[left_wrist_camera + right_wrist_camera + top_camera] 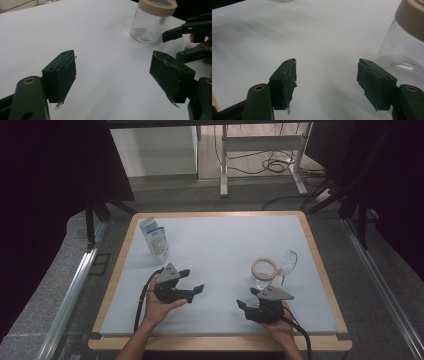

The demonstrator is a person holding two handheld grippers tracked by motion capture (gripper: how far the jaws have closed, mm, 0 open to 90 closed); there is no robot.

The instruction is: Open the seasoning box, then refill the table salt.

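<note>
**Both tools open beside the glass jar**

High view. The desk (215, 270) carries a white mat with a wooden border. The left tool (192, 281) sits at centre-left in the person's left hand (159, 309), jaws apart and pointing to the right with nothing between them. The right tool (246, 298) sits at lower right in the right hand (280, 325), jaws pointing to the left. The glass jar (262, 274), with a beige ring at its mouth, stands upright just beyond the right tool. A wine glass (286, 261) stands just beside the jar on its right; whether the two touch cannot be told. A blue-and-white carton (154, 237) stands at the far left corner, well apart from both tools. A grey desk frame and loose cables lie on the floor beyond.

Left gripper view. The padded jaws stand wide over bare white surface, holding nothing. The jar (152, 21) appears at upper right, and its beige rim and clear wall are plainer here. The right tool (175, 43) enters from the right edge, close to the jar and apart from it.

Right gripper view. The jaws stand wide and empty. The jar (404, 47) stands close at the right edge, beyond the right-hand jaw and outside the gap. Fine specks on its wall are visible here.
</note>
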